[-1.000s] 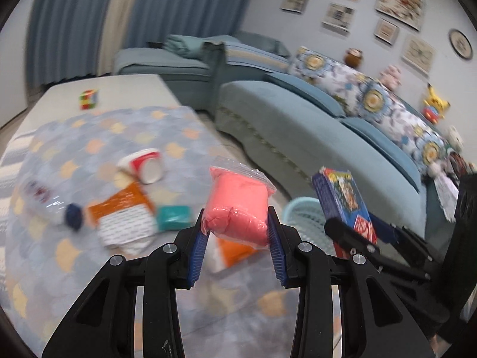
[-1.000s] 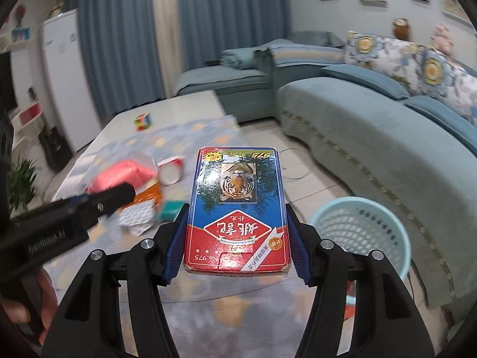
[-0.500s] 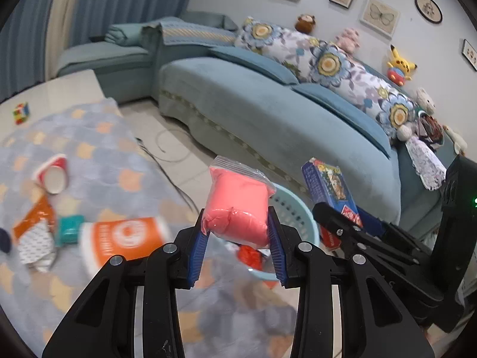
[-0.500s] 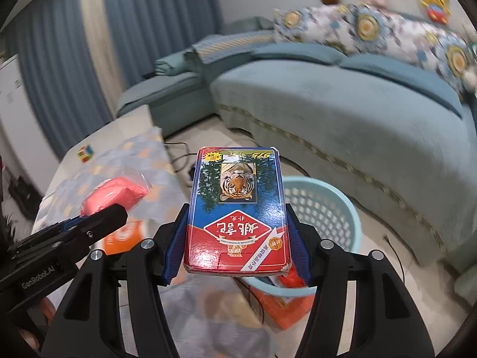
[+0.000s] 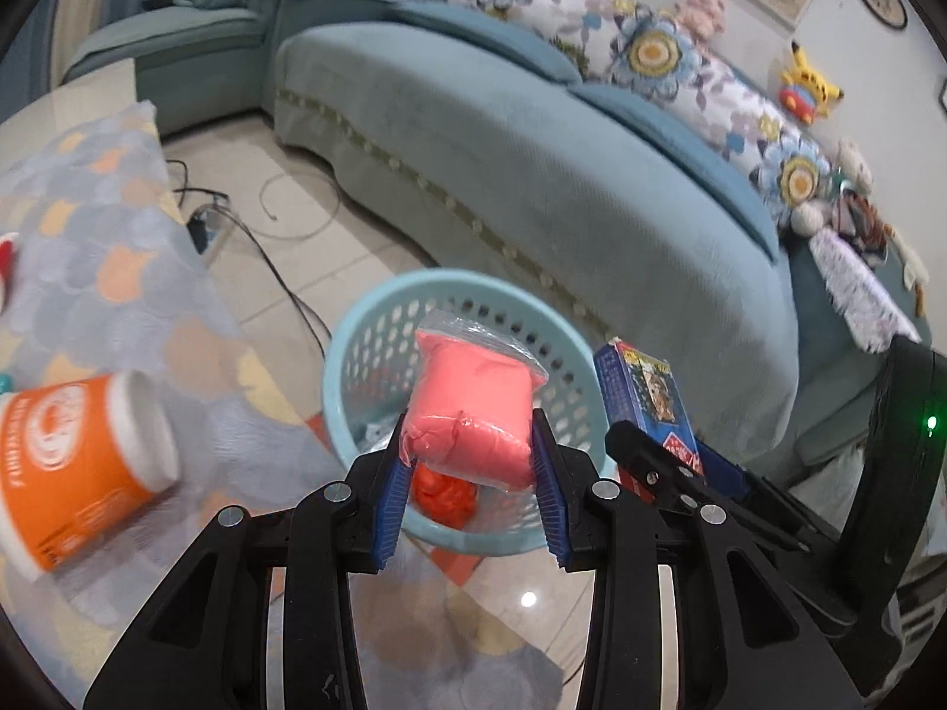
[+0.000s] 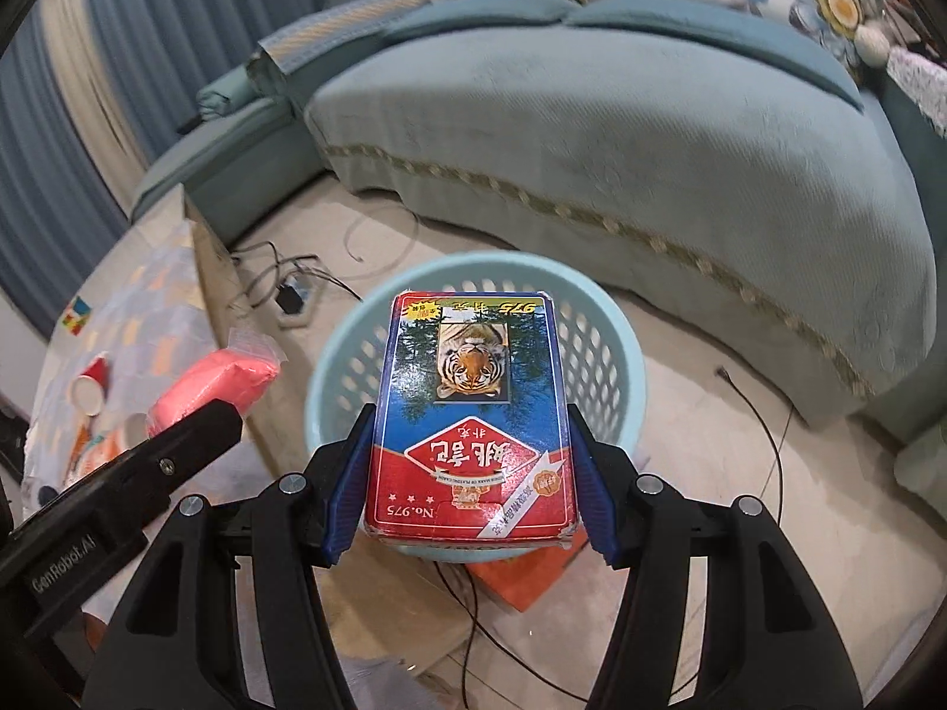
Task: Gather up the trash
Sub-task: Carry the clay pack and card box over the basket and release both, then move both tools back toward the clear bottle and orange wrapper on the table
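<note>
Living-room floor beside sofa [image 5: 532, 189]. Left gripper [image 5: 470, 485] clamps pink bag [image 5: 473, 408]; right gripper [image 6: 467, 485] clamps card box [image 6: 470, 414]. Both have swung from table to above basket [image 6: 615, 355]: release comes next.

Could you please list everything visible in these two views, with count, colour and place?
Basket: one, light blue, on the floor below both grippers.
Pink bag: one, pink in clear plastic, between the left fingers.
Card box: one, red and blue with a tiger, between the right fingers.
Orange cup: one, orange and white, lying on the patterned cloth.
Red cup: one, red and white, further back on the cloth.
Sofa: one, teal, behind the basket.
Cables: several, dark, on the floor.
Left gripper: black with blue pads, shut on the bag.
Right gripper: black with blue pads, shut on the box.
</note>
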`<state>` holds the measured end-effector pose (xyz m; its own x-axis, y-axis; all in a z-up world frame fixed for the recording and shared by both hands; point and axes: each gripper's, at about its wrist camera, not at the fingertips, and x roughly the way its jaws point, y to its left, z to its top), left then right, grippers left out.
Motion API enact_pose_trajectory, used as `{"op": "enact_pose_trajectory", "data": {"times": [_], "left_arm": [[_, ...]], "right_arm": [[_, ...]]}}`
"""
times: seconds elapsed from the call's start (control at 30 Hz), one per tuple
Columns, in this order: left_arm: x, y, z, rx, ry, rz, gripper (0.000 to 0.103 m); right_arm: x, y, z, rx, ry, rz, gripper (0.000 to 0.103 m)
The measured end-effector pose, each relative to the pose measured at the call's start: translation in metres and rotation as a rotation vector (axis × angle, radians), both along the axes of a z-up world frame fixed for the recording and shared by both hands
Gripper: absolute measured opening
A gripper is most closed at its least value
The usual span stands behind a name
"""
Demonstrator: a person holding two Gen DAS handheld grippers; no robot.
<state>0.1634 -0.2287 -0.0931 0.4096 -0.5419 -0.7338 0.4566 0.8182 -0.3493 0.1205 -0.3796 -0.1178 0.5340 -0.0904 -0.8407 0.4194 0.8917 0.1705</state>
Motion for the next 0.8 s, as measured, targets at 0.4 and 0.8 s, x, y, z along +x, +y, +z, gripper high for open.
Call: {"op": "enact_pose_trajectory", "data": {"times": [0.4, 0.8], "left_arm": [[0.011, 0.005, -0.013, -0.028, 0.024, -0.004, 0.06], [0.004, 0.029, 0.005, -0.091, 0.014, 0.034, 0.064]], "right_arm": [[0.013, -0.019, -0.036, 0.069, 0.072, -0.033, 0.057], [0.004, -0.02, -0.029, 0.075, 0.045, -0.028, 0.073]]}}
